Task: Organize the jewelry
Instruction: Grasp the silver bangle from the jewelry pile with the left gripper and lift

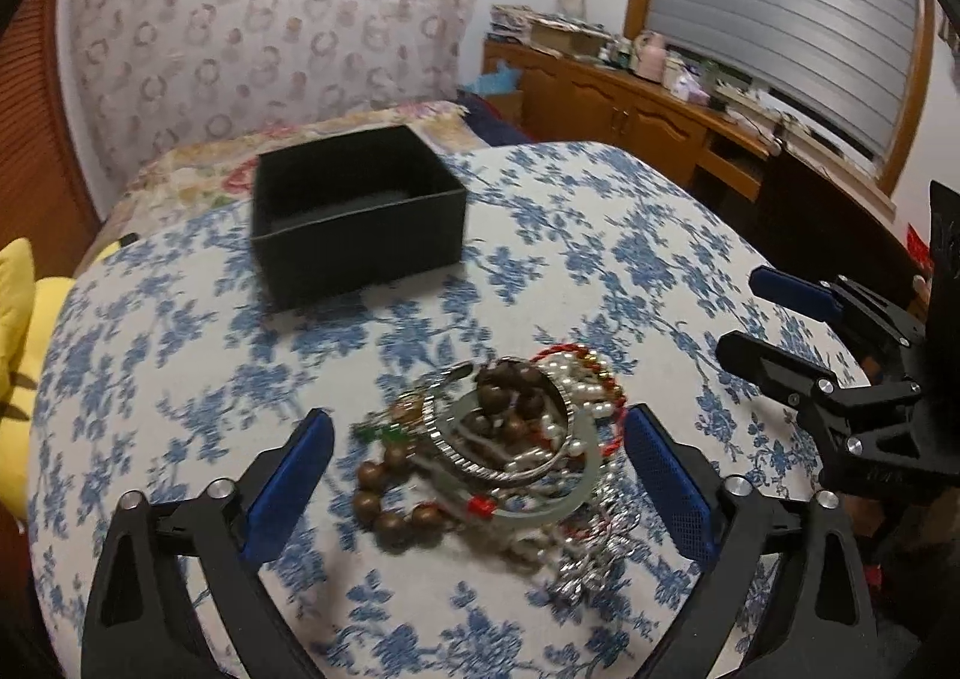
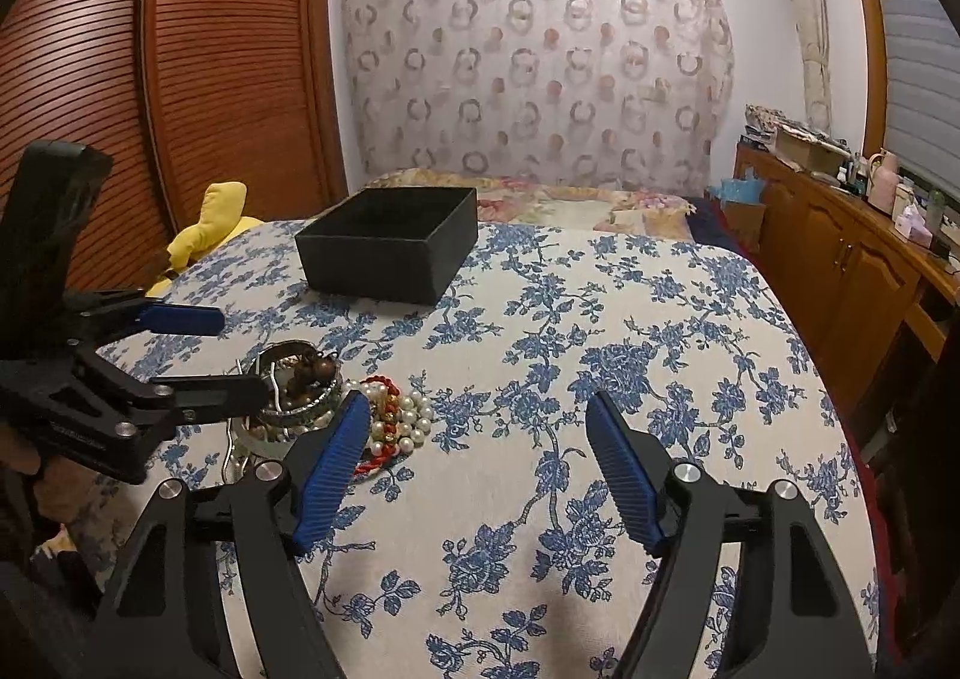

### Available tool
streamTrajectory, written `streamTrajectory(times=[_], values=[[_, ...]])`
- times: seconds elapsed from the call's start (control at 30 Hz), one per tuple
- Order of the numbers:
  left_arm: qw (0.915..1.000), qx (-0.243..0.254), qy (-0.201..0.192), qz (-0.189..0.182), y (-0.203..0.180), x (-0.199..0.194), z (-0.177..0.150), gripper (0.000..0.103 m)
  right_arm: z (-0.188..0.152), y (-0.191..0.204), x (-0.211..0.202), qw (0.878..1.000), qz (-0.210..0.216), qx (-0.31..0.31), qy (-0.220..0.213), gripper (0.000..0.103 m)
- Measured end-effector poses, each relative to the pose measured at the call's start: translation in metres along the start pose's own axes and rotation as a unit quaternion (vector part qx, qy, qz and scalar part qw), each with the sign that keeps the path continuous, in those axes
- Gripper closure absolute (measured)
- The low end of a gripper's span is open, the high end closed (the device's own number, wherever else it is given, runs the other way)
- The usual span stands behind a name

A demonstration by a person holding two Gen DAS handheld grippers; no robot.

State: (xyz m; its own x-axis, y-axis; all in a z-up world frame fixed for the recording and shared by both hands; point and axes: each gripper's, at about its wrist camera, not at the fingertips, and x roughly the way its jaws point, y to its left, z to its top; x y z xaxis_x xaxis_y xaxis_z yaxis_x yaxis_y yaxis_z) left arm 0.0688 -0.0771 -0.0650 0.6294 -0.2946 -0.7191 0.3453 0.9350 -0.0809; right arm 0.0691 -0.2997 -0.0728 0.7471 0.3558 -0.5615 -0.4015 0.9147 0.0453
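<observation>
Left claw (image 1: 477, 448) gapes wide astride the pile (image 1: 492, 451); right claw (image 2: 474, 457) wide, empty, beside it. Pile looks light, tangled, slippery: likely best pinched at the stiff bangle (image 1: 510, 433), with the box (image 1: 357, 220) beyond it.

The left gripper (image 1: 477, 475) is built from matte black plastic arms, angular and cut through with long triangular openings. Each arm carries round silver screw heads at its pivots. Its two fingers (image 1: 666, 481) are faced with bright blue pads bearing a fine dotted mesh texture. The right gripper (image 2: 474, 469) is the same make: black linkage arms with triangular cut-outs, silver pivot screws, and blue pads ribbed with fine ridges on the fingers (image 2: 624, 475). Seen from the side beside the left gripper, the right gripper (image 1: 738, 313) shows a slim blue pad, a blunt black finger and a tall black block behind them. Faint embossed lettering on the body is too small to read.
</observation>
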Motion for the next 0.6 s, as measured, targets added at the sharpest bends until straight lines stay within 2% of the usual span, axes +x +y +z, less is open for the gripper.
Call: streamTrajectory(times=[0.07,0.23,0.4,0.43,0.6], values=[[0.9999,0.003,0.01,-0.003,-0.003,0.007,0.003,0.02,-0.001,-0.001,0.001,1.0,0.0,0.0,0.002,0.026],[0.9996,0.021,0.019,0.0,-0.01,0.016,0.006,0.024,-0.004,-0.001,0.003,1.0,0.001,0.001,0.008,0.026],[0.9987,0.039,0.03,0.017,-0.013,0.025,0.004,0.036,-0.005,-0.001,0.003,1.0,0.002,0.001,0.008,0.026],[0.9986,0.039,0.03,0.017,-0.013,0.026,0.004,0.043,-0.005,-0.001,0.003,1.0,0.002,0.001,0.008,0.026],[0.9994,0.03,0.011,0.013,-0.008,0.018,0.004,0.045,-0.005,0.001,0.006,1.0,0.005,-0.002,0.013,0.026]])
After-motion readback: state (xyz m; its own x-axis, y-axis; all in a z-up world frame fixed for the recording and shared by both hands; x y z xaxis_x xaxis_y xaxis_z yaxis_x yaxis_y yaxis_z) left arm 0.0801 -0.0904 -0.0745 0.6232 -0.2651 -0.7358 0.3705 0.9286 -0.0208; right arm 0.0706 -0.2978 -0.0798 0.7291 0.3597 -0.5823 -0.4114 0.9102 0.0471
